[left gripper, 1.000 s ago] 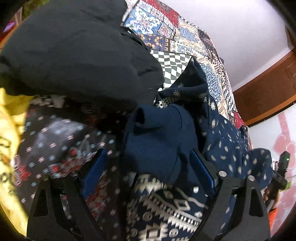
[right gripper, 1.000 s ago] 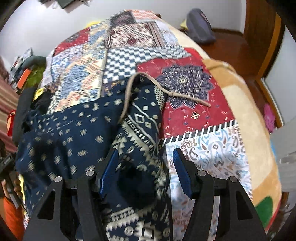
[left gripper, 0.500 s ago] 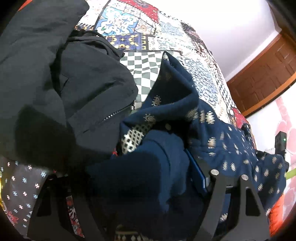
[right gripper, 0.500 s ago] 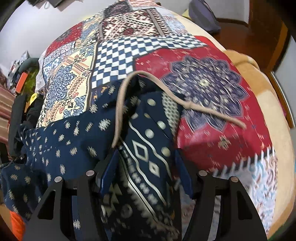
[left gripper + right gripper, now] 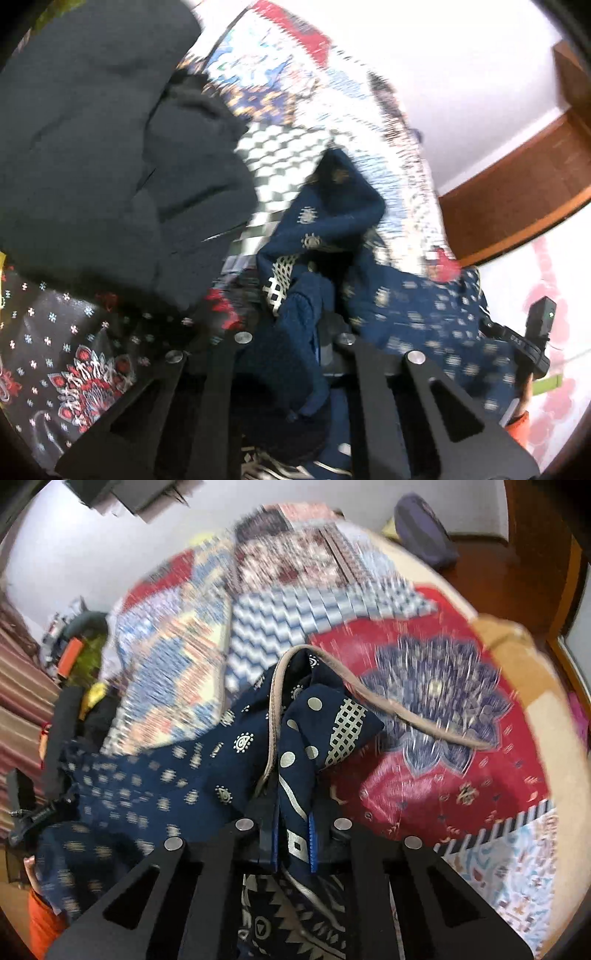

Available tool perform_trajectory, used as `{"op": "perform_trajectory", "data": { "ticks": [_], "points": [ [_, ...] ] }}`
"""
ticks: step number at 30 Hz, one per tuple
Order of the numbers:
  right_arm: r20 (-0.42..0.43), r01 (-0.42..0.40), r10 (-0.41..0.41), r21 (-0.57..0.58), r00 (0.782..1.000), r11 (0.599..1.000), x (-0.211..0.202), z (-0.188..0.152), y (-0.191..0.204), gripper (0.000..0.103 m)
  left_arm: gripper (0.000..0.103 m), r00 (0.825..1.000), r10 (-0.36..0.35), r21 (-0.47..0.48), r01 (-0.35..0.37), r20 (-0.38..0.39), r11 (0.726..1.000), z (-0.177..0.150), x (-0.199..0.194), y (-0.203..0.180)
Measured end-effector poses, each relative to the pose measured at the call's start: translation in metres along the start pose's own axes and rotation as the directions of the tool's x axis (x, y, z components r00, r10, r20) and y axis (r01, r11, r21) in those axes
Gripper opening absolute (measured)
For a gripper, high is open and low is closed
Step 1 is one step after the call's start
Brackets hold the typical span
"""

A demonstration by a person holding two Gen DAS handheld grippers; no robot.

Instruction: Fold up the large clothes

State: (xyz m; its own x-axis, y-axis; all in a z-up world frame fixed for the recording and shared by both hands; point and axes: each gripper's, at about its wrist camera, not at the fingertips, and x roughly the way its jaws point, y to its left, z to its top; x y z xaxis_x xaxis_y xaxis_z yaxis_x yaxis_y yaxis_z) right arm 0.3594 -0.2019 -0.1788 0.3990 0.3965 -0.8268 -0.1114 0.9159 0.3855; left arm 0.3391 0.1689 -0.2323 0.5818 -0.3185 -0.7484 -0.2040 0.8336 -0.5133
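A large navy garment with cream patterns (image 5: pixel 155 794) lies bunched on the patchwork bedspread (image 5: pixel 443 760). My right gripper (image 5: pixel 291 834) is shut on a fold of it near its beige drawstring (image 5: pixel 275 701), which trails over the red patch. In the left wrist view the same navy garment (image 5: pixel 424 317) stretches to the right. My left gripper (image 5: pixel 295 332) is shut on a thick navy fold of it.
A black jacket (image 5: pixel 110 155) lies piled left of the left gripper on a dark floral cloth (image 5: pixel 74 350). A wooden door frame (image 5: pixel 517 184) stands at the right. A grey bag (image 5: pixel 424 531) lies at the bed's far corner.
Both grippers have closed on the navy garment, having been open around its folds a second ago. Both views are blurred, so the fabric is moving.
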Motion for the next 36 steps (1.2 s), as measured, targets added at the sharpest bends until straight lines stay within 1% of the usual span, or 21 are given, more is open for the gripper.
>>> {"op": "perform_trajectory", "data": {
  "ticks": [3,5,9,12,15,19,22,24,25,27,28,31,33,35,36],
  "points": [
    [0.069,-0.006,0.01,-0.055,0.998,0.998,-0.03,0.005,0.018,0.009,0.012,0.998,0.016,0.099,-0.021,0.055,0.995,0.002,-0.025,-0.033],
    [0.11,0.007,0.005,-0.105,0.994,0.994,-0.047,0.01,0.031,0.008,0.012,0.996,0.013,0.145,-0.027,0.092,0.989,0.007,-0.04,-0.052],
    [0.182,0.035,-0.002,-0.177,0.983,0.984,-0.072,0.022,0.053,0.007,0.011,0.987,0.007,0.24,-0.046,0.161,0.97,0.024,-0.062,-0.089],
    [0.222,0.049,-0.005,-0.191,0.975,0.98,-0.083,0.038,0.057,0.007,0.011,0.979,0.009,0.289,-0.069,0.204,0.955,0.042,-0.07,-0.108],
    [0.257,0.068,-0.015,-0.196,0.966,0.978,-0.084,0.056,0.063,0.007,0.011,0.972,0.014,0.301,-0.087,0.237,0.95,0.057,-0.069,-0.118],
    [0.29,0.083,-0.026,-0.186,0.957,0.979,-0.075,0.081,0.063,0.007,0.011,0.964,0.032,0.281,-0.108,0.263,0.954,0.089,-0.052,-0.119],
    [0.291,0.093,-0.041,-0.165,0.956,0.982,-0.055,0.105,0.056,0.006,0.011,0.96,0.073,0.275,-0.15,0.271,0.95,0.113,-0.029,-0.117],
    [0.281,0.1,-0.053,-0.155,0.958,0.983,-0.041,0.118,0.054,0.007,0.011,0.96,0.099,0.264,-0.169,0.261,0.95,0.127,-0.012,-0.113],
    [0.274,0.105,-0.06,-0.152,0.96,0.983,-0.033,0.123,0.052,0.006,0.011,0.961,0.123,0.255,-0.187,0.248,0.949,0.135,0.002,-0.108],
    [0.252,0.126,-0.086,-0.147,0.964,0.981,-0.01,0.133,0.051,0.007,0.011,0.96,0.155,0.246,-0.213,0.232,0.946,0.145,0.023,-0.099],
    [0.238,0.139,-0.102,-0.146,0.966,0.979,0.004,0.139,0.051,0.007,0.012,0.958,0.184,0.239,-0.235,0.218,0.942,0.152,0.037,-0.093],
    [0.193,0.155,-0.126,-0.142,0.973,0.978,0.033,0.148,0.048,0.007,0.012,0.96,0.217,0.241,-0.256,0.176,0.936,0.161,0.064,-0.079],
    [0.172,0.173,-0.147,-0.147,0.974,0.974,0.049,0.151,0.045,0.007,0.012,0.95,0.262,0.256,-0.299,0.17,0.919,0.164,0.079,-0.07],
    [0.164,0.204,-0.178,-0.155,0.97,0.967,0.06,0.153,0.041,0.007,0.013,0.947,0.282,0.262,-0.315,0.156,0.912,0.163,0.089,-0.063],
    [0.156,0.207,-0.183,-0.152,0.971,0.967,0.063,0.153,0.038,0.007,0.014,0.947,0.287,0.258,-0.316,0.144,0.913,0.163,0.093,-0.058]
  ]
}}
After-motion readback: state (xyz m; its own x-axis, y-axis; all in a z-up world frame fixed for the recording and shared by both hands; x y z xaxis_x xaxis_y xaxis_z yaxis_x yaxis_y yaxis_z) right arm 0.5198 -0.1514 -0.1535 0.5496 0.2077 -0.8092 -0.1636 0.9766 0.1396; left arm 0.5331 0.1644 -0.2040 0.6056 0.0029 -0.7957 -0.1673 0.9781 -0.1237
